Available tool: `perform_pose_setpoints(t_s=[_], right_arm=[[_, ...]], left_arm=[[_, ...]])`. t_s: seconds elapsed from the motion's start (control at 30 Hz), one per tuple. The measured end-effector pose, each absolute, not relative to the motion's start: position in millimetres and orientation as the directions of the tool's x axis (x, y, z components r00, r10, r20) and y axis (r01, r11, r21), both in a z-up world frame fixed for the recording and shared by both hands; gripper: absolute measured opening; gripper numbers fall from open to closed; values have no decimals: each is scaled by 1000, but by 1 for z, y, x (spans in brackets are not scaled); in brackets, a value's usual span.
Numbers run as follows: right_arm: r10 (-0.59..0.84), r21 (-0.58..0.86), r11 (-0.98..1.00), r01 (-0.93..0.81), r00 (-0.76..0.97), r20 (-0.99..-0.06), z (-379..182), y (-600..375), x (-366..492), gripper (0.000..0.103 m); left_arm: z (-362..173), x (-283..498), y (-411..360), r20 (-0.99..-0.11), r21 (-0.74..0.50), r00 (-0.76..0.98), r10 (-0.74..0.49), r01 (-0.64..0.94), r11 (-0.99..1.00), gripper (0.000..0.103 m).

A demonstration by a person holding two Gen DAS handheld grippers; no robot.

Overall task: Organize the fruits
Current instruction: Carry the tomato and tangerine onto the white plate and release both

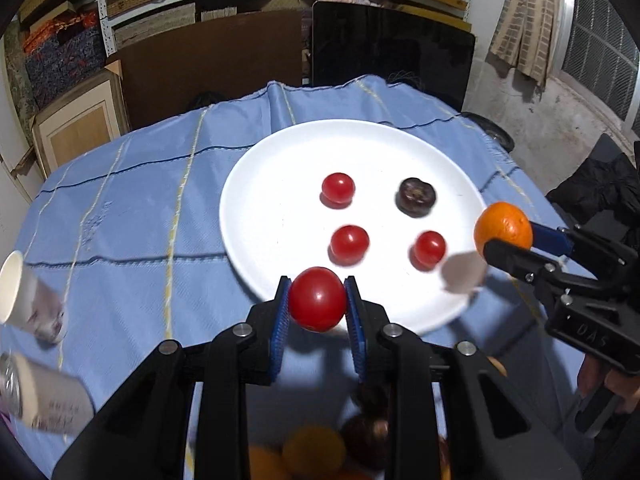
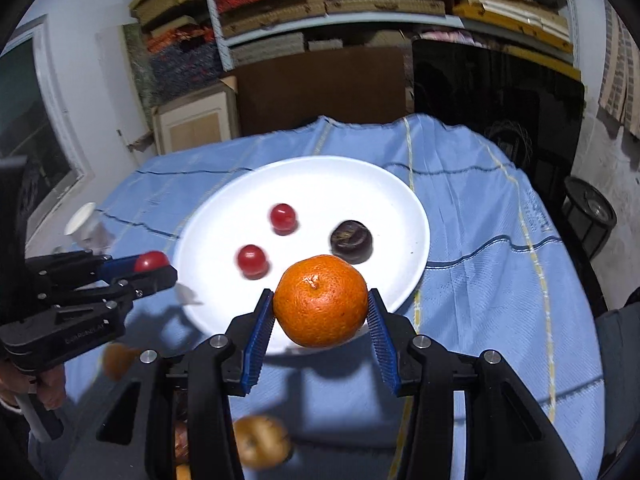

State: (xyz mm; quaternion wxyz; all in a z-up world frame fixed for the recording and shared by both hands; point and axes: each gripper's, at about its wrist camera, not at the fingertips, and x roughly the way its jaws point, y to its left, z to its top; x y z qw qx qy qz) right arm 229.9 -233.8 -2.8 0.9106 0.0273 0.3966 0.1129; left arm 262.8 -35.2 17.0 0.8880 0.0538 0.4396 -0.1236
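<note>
Red tomato [image 1: 317, 299] and orange [image 2: 321, 301] sit squeezed in our left claw [image 1: 317, 300] and right claw [image 2: 321, 308]; near the plate's [image 1: 280, 152] edge, either could roll off.

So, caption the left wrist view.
Left tongs carry a tomato toward the white plate; right tongs bring an orange.

A home storeroom: shelves [image 2: 384, 4] stacked with boxes behind a cloth-covered table [image 1: 132, 216].

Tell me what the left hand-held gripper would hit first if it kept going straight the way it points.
Probably the white plate: the left hand-held gripper, shut on a tomato, points down at its near rim. Three small tomatoes lie further in. Depth is uncertain.
</note>
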Motion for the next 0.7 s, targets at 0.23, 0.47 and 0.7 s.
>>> perform_pose_setpoints(t_s=[0.23,0.47,0.7], right_arm=[[248,217,967,-130,657,-712,-21,-245,247,51],[280,265,955,-133,699,-658,0,-259,215,58],[281,243,957,-158,704,-652,7,-258,149,67]], left_arm=[[6,289,-39,-799,-41,578,-165,222,974,55],[23,255,-27,-775,-47,608,-172,216,975,65],[31,189,-13,-761,-16,627,-167,239,971,72]])
